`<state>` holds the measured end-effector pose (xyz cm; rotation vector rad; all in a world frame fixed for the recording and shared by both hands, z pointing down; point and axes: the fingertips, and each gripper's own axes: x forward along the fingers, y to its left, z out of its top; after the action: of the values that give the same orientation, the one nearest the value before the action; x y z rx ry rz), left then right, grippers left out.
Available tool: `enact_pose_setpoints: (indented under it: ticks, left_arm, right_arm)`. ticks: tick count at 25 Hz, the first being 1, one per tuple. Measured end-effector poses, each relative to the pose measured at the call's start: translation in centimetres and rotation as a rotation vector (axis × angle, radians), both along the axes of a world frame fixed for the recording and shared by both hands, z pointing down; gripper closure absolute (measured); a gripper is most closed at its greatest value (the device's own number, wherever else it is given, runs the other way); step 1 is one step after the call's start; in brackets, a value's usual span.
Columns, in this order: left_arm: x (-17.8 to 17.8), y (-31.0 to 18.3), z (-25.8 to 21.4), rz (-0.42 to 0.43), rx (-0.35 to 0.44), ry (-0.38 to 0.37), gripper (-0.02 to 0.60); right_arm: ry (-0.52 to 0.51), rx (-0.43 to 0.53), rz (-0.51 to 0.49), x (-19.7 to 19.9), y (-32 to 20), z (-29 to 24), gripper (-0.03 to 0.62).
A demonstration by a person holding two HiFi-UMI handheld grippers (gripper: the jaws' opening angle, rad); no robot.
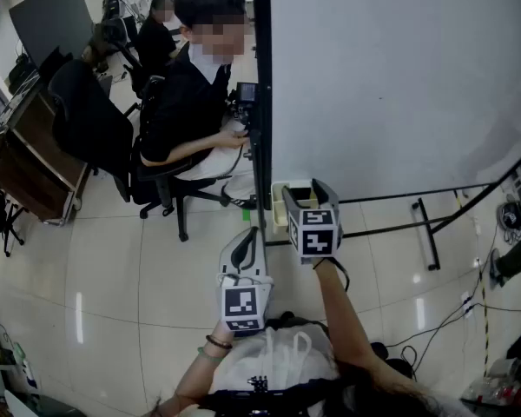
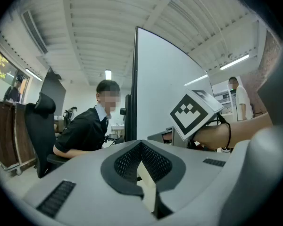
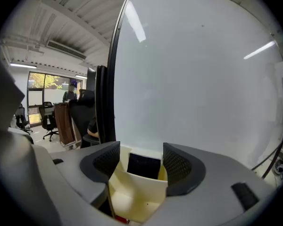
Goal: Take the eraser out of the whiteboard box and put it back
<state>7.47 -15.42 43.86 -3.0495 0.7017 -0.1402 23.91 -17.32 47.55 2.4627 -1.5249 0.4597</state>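
In the whiteboard box [image 3: 137,189] stands the eraser [image 3: 143,166].

Under me the floor [image 1: 113,268] is shiny pale tiles. A person [image 1: 187,102] sits on a black chair [image 1: 161,178] with wheels. Another black chair [image 1: 91,115] stands beside a brown desk [image 1: 26,159]. Long lights [image 2: 233,61] glow on the ceiling. Far off, windows [image 3: 43,81] show daylight.

Office w/ whiteboard [image 1: 399,76], swivel chair [image 1: 91,120], wood desk [image 1: 30,159], tiled floor [image 1: 113,276] & strip lights [image 2: 235,62].
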Motion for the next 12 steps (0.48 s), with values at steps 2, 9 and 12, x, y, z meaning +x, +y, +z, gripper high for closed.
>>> enact_pose_setpoints:
  ticks: [2, 9, 12]
  left_arm:
    - [-0.2, -0.2, -0.1, -0.005, 0.000, 0.002, 0.580]
    - [-0.4, -0.5, -0.1, -0.006, -0.003, 0.006, 0.580]
    - [-0.4, -0.5, -0.1, 0.000, -0.003, 0.007, 0.580]
  right_arm:
    - [0.004, -0.054, 0.012, -0.4, -0.3, -0.1, 0.273]
    - [-0.045, -0.207, 0.088, 0.6, -0.9, 1.2, 0.313]
    - [-0.046, -0.227, 0.090, 1.1, -1.0, 1.1, 0.315]
